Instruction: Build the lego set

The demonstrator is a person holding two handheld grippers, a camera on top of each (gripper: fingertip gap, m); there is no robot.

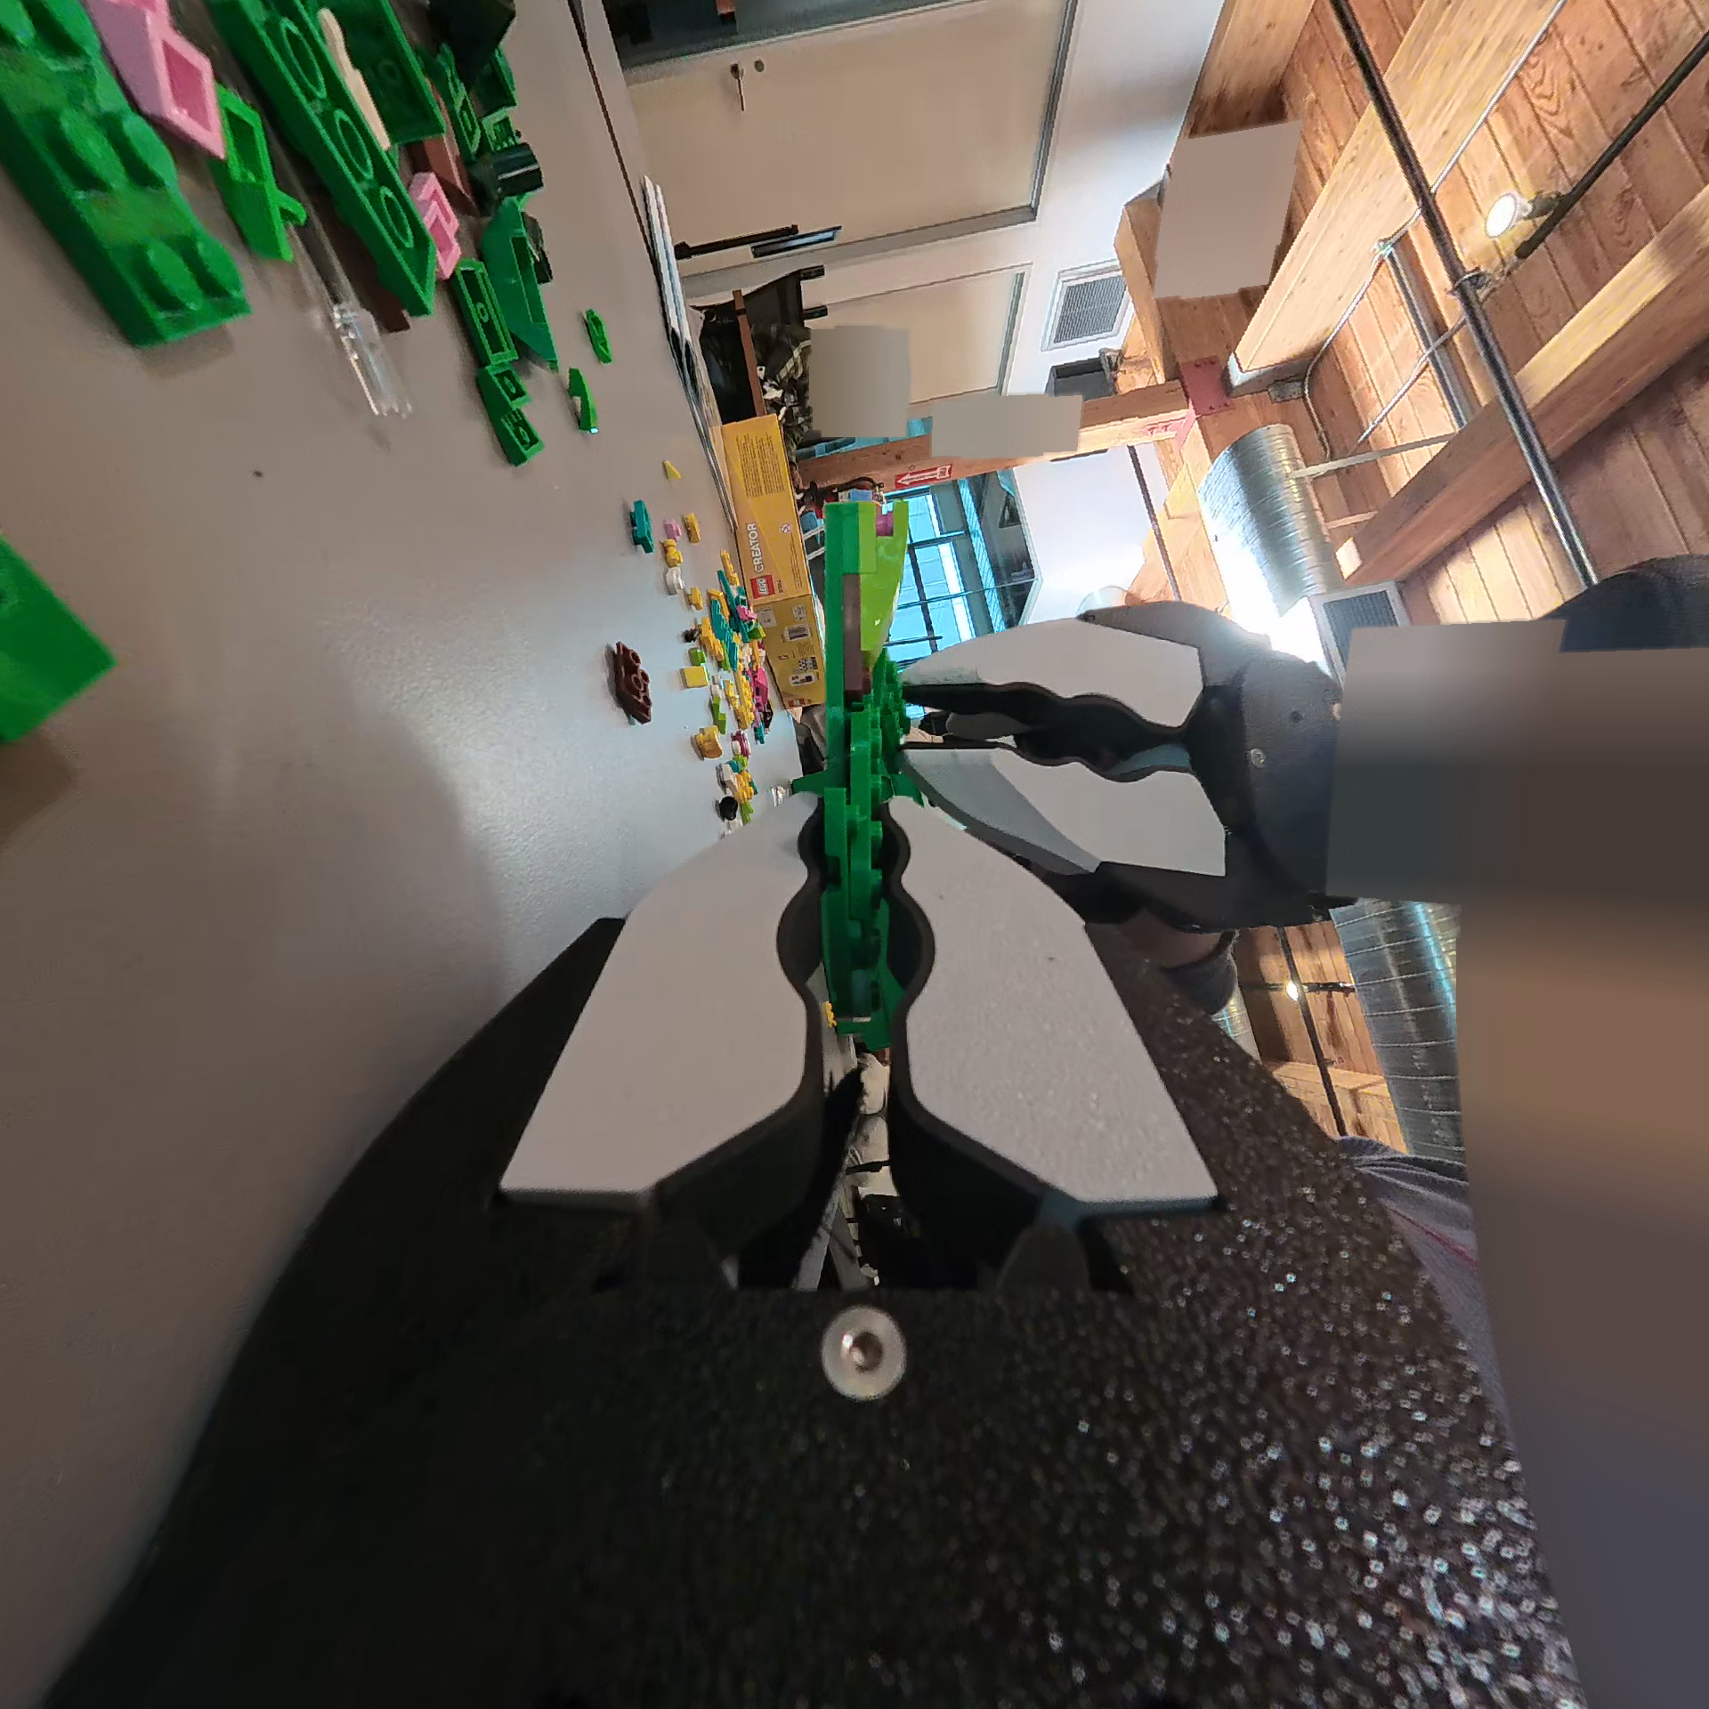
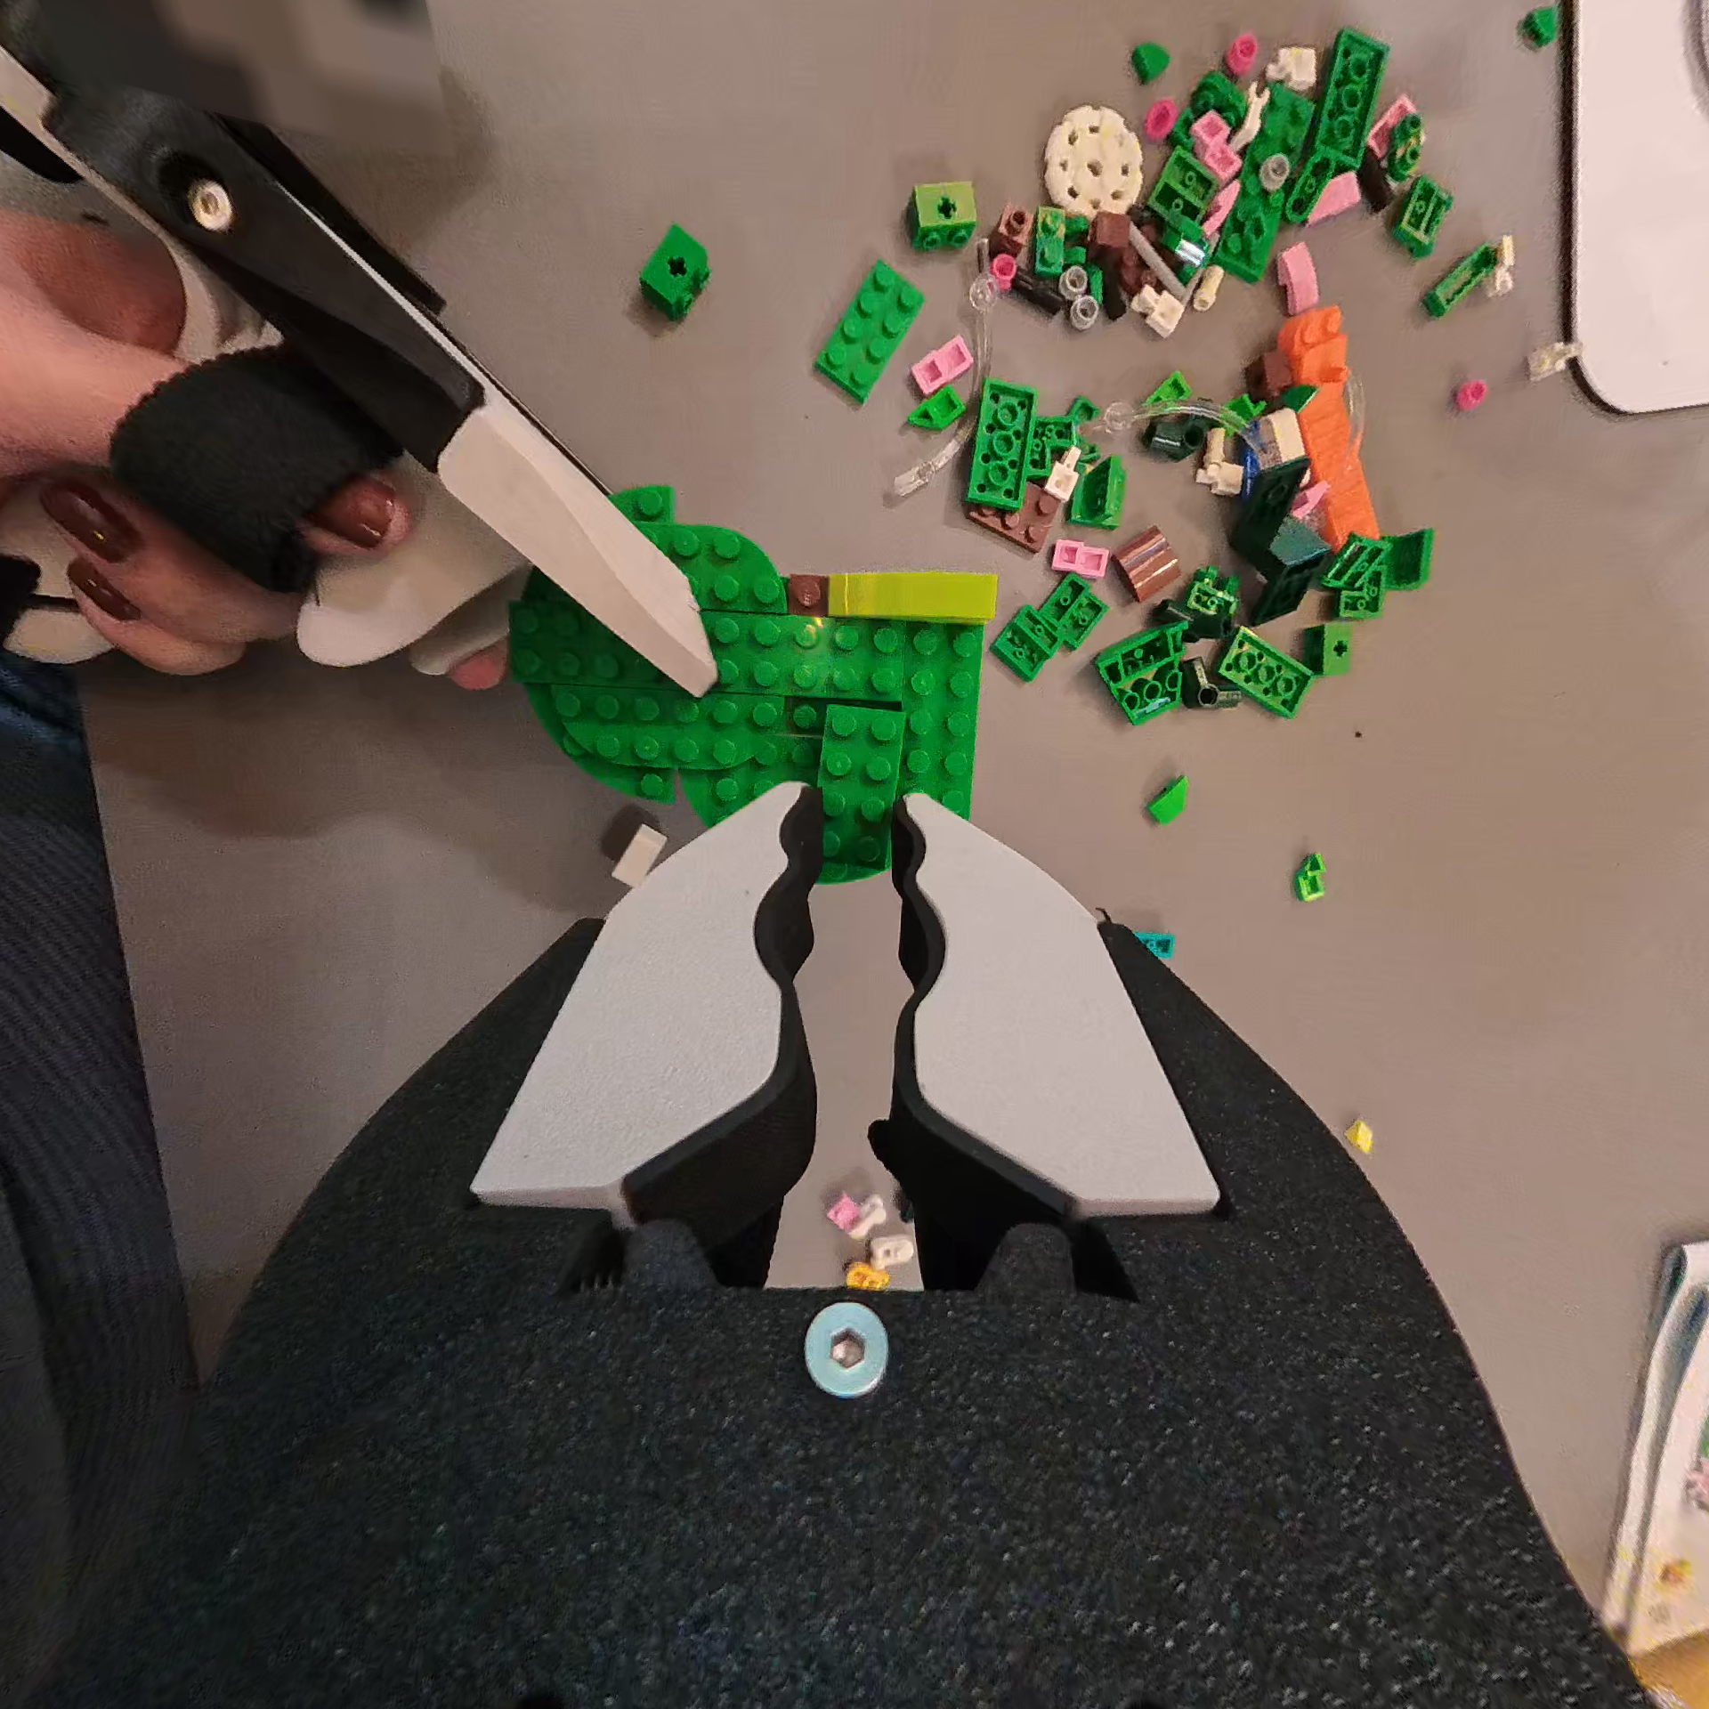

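Observation:
A flat build of green plates (image 2: 740, 703) has a lime tile (image 2: 911, 594) and a small brown piece (image 2: 806, 589) on its far edge. My left gripper (image 1: 855, 823) is shut on this build and holds it on edge, clear of the grey table (image 1: 277, 740). In the right wrist view its upper finger (image 2: 573, 546) lies across the studs. My right gripper (image 2: 855, 814) meets the studded face, its fingers closed on either side of a small green plate (image 2: 860, 758) lying on the build. It also shows in the left wrist view (image 1: 911, 731).
A pile of loose green, pink, brown and orange pieces (image 2: 1202, 370) lies on the table (image 2: 1387, 925) beyond the build, with a round white piece (image 2: 1093, 166). A white board corner (image 2: 1646, 185) is far right, a booklet (image 2: 1665, 1433) near right. A yellow box (image 1: 772, 555) stands at the table's far end. Only a small space, under 4 cm, lies between the two pairs of fingers. From either gripper's tips it is about 20 centimeters to the round white piece (image 2: 1093, 166).

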